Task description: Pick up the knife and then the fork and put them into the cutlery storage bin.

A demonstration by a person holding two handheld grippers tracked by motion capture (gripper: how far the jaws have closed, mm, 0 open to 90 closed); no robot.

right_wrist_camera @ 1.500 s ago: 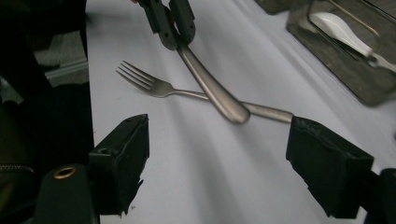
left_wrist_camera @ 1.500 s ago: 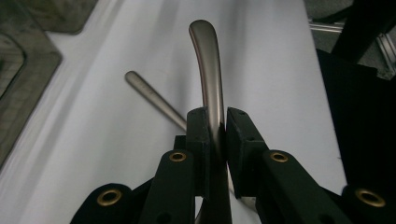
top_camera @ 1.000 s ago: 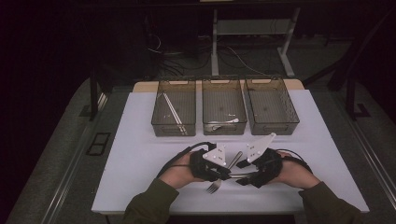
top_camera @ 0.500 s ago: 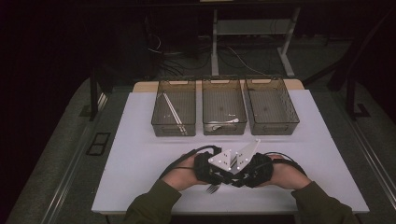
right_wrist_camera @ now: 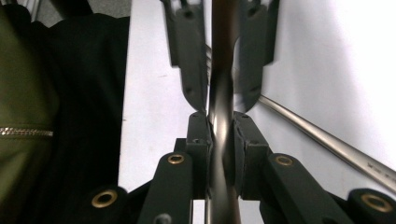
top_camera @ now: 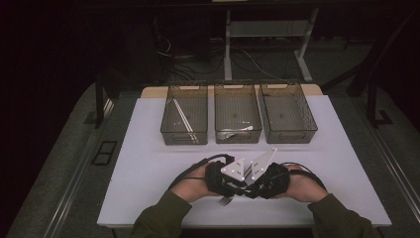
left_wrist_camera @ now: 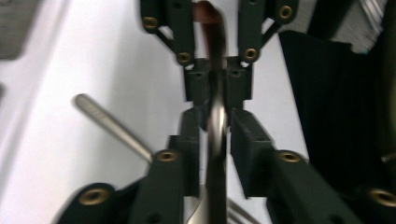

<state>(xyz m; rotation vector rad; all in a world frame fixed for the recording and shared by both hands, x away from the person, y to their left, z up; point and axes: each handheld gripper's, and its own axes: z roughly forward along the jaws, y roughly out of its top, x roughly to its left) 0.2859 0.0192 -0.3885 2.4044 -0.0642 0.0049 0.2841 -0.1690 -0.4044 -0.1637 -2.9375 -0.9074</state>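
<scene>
My two grippers meet tip to tip near the table's front edge, the left gripper coming from the left and the right gripper from the right. A slim metal utensil runs lengthwise between both pairs of jaws. In the right gripper view my right gripper is pressed tight on the utensil, with the left gripper's jaws facing it from beyond. In the left gripper view my left gripper sits close around the same shaft, and the right gripper clamps it just ahead.
Fork tines poke out on the white table under the left hand. A second metal handle lies flat beside the jaws. Three clear bins stand in a row farther back: left with pale sticks, middle with a pale utensil, right.
The two hands have come together from slightly apart, and the jaws now meet over the utensil. The fork tines on the table have not moved.
</scene>
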